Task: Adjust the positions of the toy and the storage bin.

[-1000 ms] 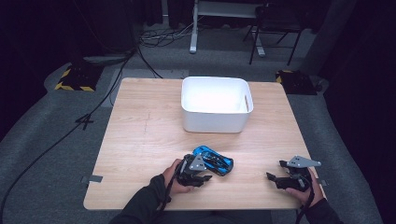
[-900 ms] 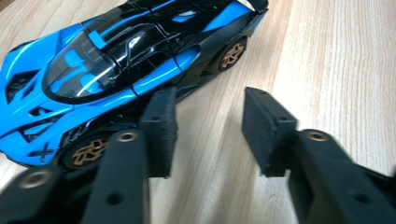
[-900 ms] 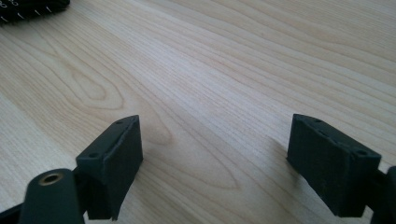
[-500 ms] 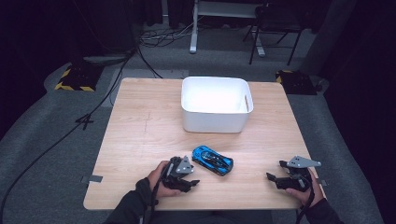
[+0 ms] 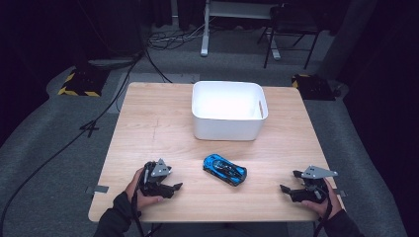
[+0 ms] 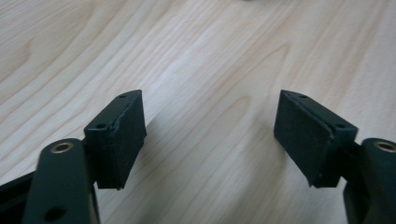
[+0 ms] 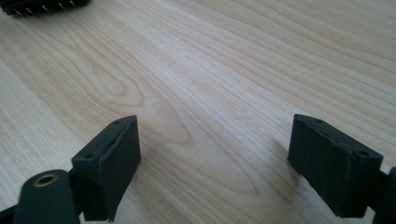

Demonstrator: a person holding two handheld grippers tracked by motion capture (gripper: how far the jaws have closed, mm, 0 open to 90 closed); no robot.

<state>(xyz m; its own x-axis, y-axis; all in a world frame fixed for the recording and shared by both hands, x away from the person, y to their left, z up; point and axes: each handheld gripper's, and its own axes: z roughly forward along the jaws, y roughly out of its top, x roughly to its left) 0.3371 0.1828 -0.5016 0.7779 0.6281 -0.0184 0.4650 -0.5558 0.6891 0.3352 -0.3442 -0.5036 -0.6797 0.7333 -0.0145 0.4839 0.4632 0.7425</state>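
Observation:
A blue toy car (image 5: 225, 169) with black trim lies on the wooden table (image 5: 158, 123), near its front middle. My left gripper (image 5: 174, 189) rests to the car's left, a short gap away, its jaws pointing toward the car. In the left gripper view, the left gripper (image 6: 210, 116) is open over bare wood. My right gripper (image 5: 289, 180) sits at the front right, farther from the car and pointing left. In its own view the right gripper (image 7: 215, 121) is open with nothing between its jaws.
A white rectangular bin (image 5: 230, 111) stands at the back middle of the table, behind the car. A dark toothed edge (image 7: 42, 5) shows at the top left of the right gripper view. Cables and chair legs lie on the floor beyond the table.
My left gripper has drawn back to the left, away from the blue car, which stays where it was. The right gripper has not moved.

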